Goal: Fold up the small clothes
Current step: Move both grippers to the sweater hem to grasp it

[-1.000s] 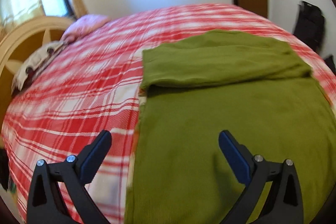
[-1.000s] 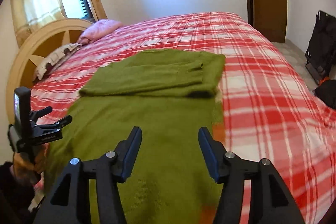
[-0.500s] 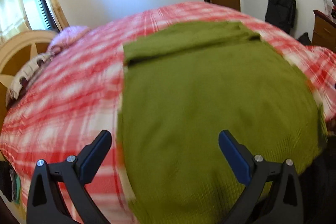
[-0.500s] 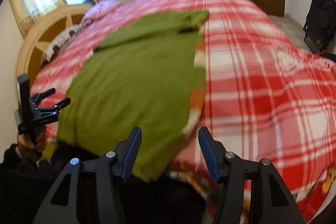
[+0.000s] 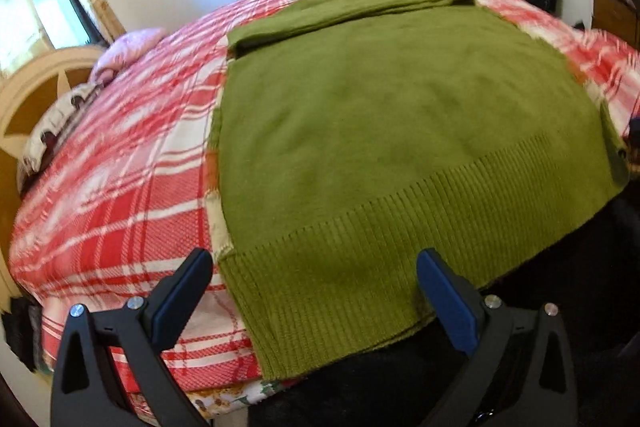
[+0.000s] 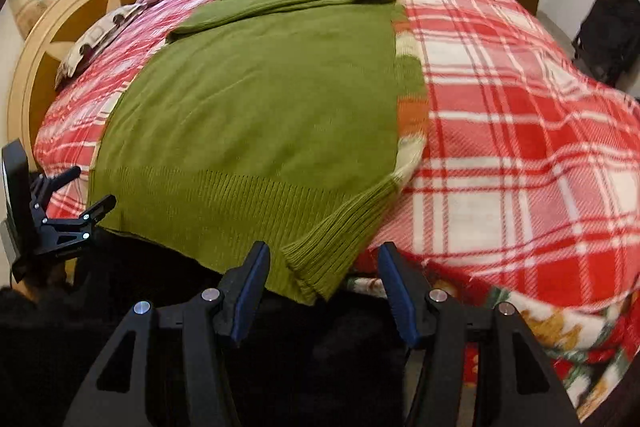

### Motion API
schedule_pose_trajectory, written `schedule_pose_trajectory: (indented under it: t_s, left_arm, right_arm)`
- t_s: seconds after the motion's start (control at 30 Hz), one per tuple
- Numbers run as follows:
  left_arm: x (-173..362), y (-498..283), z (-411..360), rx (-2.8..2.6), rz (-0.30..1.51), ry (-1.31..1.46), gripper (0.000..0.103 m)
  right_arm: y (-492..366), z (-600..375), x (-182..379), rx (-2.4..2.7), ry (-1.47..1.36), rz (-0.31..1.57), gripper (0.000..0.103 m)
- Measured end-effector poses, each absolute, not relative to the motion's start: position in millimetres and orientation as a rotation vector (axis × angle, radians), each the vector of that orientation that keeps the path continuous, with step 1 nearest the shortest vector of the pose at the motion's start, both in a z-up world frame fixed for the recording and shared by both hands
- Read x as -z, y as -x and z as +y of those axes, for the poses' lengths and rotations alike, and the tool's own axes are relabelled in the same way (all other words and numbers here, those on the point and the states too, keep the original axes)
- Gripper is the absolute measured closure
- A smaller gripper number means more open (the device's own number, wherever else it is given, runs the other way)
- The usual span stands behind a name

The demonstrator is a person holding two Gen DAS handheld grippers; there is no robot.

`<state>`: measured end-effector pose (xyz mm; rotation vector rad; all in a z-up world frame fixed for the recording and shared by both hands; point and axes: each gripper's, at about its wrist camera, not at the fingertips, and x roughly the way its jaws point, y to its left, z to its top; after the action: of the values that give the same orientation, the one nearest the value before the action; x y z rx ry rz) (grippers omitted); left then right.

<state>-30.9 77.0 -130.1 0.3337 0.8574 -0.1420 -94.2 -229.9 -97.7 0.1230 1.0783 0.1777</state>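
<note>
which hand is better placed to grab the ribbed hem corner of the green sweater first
Right, marginally. The right tongs stand open with the sweater's ribbed hem corner directly between their tips. The left tongs, also open, frame the hem's other end, but that corner sits nearer one finger.

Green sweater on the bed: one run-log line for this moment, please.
stage: pre-grasp | green sweater: flat on plaid blanket, top folded | left gripper: open at hem corner | right gripper: open at hem corner
</note>
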Motion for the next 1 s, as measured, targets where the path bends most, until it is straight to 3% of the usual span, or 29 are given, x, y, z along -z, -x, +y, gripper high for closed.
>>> schedule_pose_trajectory:
  t_s: [0.3, 0.47, 0.5, 0.6, 0.77, 0.9, 1.0]
  left_arm:
    - [149, 21, 79, 0.13, 0.956, -0.292, 0.0]
    - [151, 23, 80, 0.138, 0.965, -0.287, 0.0]
    - [152, 22, 80, 0.143, 0.974, -0.277, 0.0]
    - [154, 22, 83, 0.149, 0.987, -0.263, 0.0]
    - [155, 22, 82, 0.174, 0.989, -0.26, 0.0]
    - [152, 25, 84, 0.212, 0.983, -0.227, 0.012]
    - [147, 24, 99, 0.225, 0.975, -0.141, 0.039]
  right_arm:
    - [82, -192, 130, -0.074, 0.052, 1.157, 0.046]
    - [83, -210, 138, -0.116, -0.041, 1.181, 0.047]
    - [82, -216, 140, -0.127, -0.071, 1.189, 0.061]
    - [80, -237, 145, -0.153, -0.189, 1.215, 0.083]
    - [84, -248, 140, -0.22, -0.284, 1.208, 0.089]
    - [86, -249, 137, -0.242, -0.314, 1.207, 0.089]
    - [87, -257, 134, -0.252, -0.341, 1.203, 0.089]
